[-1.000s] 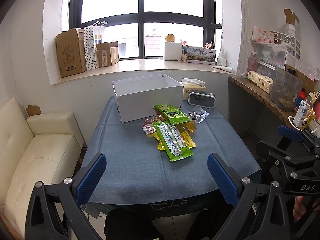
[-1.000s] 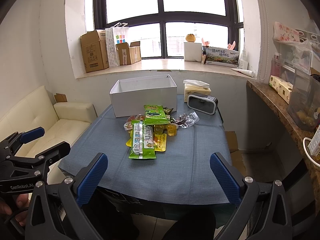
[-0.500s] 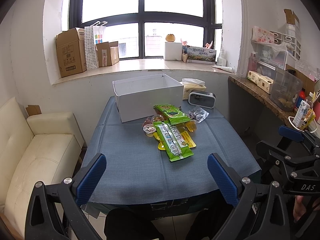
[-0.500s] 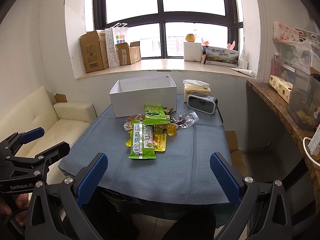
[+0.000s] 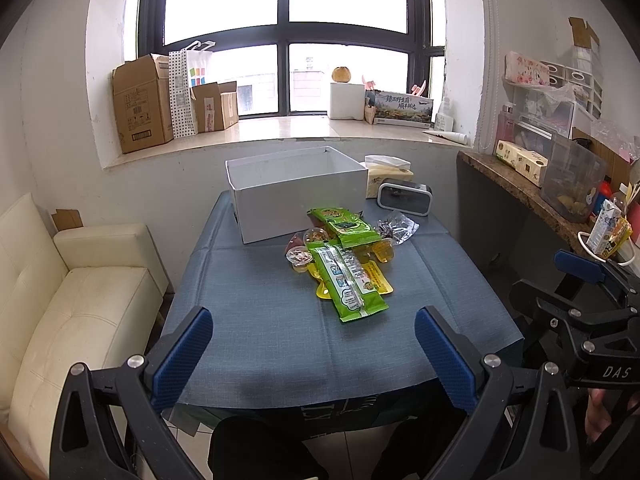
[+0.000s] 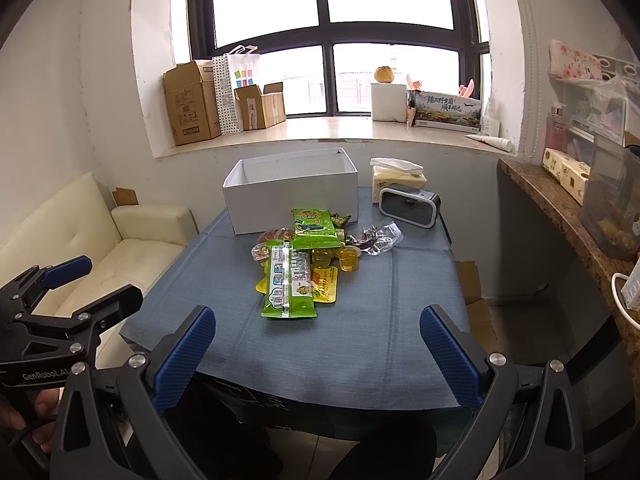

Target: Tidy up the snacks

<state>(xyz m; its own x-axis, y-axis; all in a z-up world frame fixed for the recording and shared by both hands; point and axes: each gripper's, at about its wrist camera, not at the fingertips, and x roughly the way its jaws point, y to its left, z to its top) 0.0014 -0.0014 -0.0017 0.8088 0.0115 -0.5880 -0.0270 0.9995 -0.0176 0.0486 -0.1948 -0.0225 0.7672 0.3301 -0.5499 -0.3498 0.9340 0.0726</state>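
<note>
A pile of snacks lies mid-table: a long green packet point(image 5: 346, 286) point(image 6: 289, 284) over a yellow packet point(image 5: 376, 278), a second green packet point(image 5: 343, 224) point(image 6: 314, 227), jelly cups point(image 5: 301, 257) point(image 6: 347, 259) and a clear bag of wrapped sweets point(image 5: 396, 227) point(image 6: 376, 237). An open white box point(image 5: 296, 192) point(image 6: 291, 190) stands behind them. My left gripper point(image 5: 314, 354) and right gripper point(image 6: 316, 354) are both open and empty, held off the table's near edge.
A blue cloth covers the table point(image 5: 260, 320). A grey clock point(image 5: 405, 198) and tissue pack point(image 5: 389, 170) sit at the back right. A cream sofa point(image 5: 68, 312) stands left, a cluttered stone counter point(image 5: 532, 196) right, cardboard boxes point(image 5: 142, 104) on the windowsill.
</note>
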